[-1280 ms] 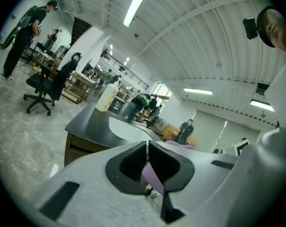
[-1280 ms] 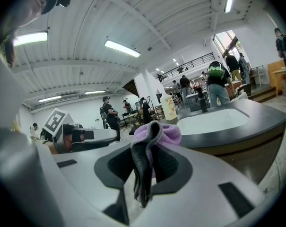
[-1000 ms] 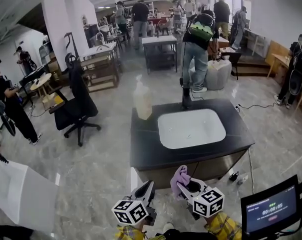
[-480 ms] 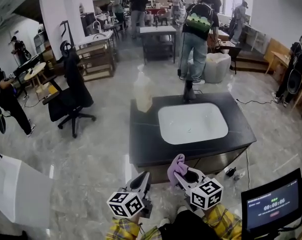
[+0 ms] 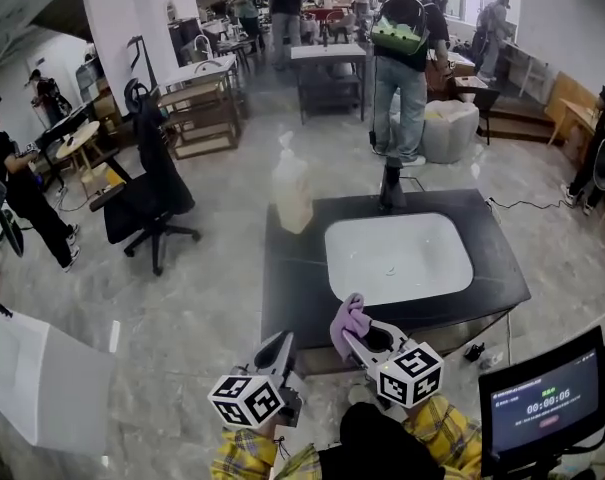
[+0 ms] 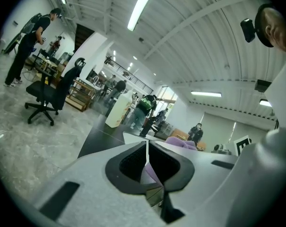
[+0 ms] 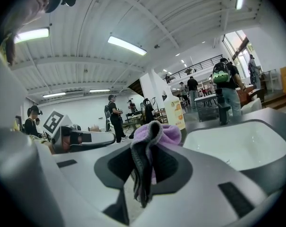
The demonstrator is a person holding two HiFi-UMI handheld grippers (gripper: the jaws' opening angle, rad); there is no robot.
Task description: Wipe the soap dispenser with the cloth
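Note:
The translucent soap dispenser stands upright on the dark counter's far left corner, beside the white sink basin. It also shows as a pale bottle in the left gripper view and as the bottle in the right gripper view. My right gripper is shut on a purple cloth, which bunches above the jaws as the cloth, at the counter's near edge. My left gripper is shut with nothing in it, just short of the counter's front.
A black faucet stands behind the basin. A black office chair sits to the left on the floor. A person with a green backpack stands beyond the counter. A screen is at lower right, a white panel at lower left.
Both grippers have come closer to the counter; the cloth now reaches its near edge. The counter sits nearer and larger in the head view.

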